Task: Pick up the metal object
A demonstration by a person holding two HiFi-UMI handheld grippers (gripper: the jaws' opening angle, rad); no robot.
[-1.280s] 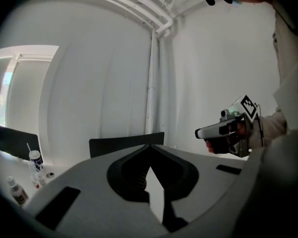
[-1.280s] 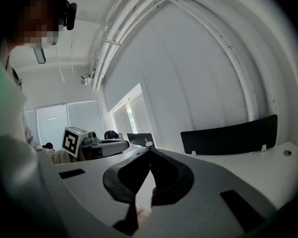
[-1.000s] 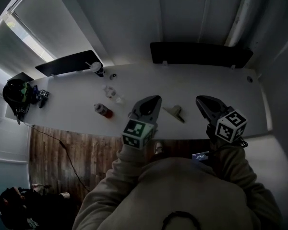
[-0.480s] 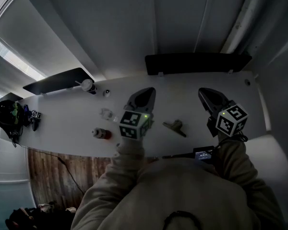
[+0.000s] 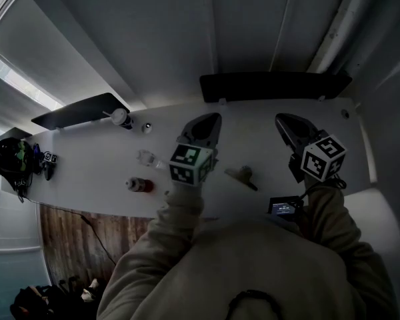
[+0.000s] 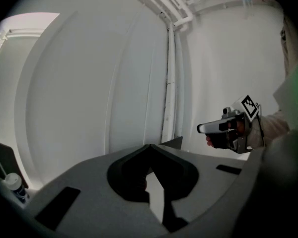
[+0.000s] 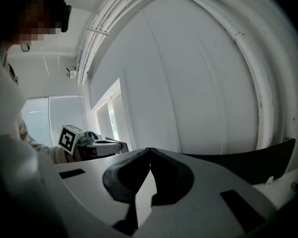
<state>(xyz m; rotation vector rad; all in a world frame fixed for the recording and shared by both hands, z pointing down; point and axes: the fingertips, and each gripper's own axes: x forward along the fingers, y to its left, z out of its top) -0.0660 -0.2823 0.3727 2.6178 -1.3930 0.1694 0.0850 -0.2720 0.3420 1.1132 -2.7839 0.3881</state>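
Note:
The metal object (image 5: pixel 243 176), a small dull T-shaped piece, lies on the white table (image 5: pixel 107 172) near its front edge, between my two grippers. My left gripper (image 5: pixel 212 117) hovers just left of it and reaches further toward the wall. Its jaws meet at the tips with nothing between them in the left gripper view (image 6: pixel 150 146). My right gripper (image 5: pixel 281 118) hangs to the right of the object, also shut and empty (image 7: pixel 150 149). Each gripper shows in the other's view, the right gripper (image 6: pixel 203 128) and the left gripper (image 7: pixel 123 144). The object is hidden in both gripper views.
A red-capped item (image 5: pixel 139 185), a clear bottle (image 5: pixel 147 157), a small knob (image 5: pixel 147 127) and a white-lidded cup (image 5: pixel 119 117) sit on the table's left half. Black panels (image 5: pixel 275 85) (image 5: pixel 77 112) stand along the wall. Dark headgear (image 5: pixel 12 159) lies at the far left end. A small screen (image 5: pixel 283 207) is at my right forearm.
Both grippers have moved forward from the table's front edge to over the tabletop. They stay shut. The metal object lies where it was.

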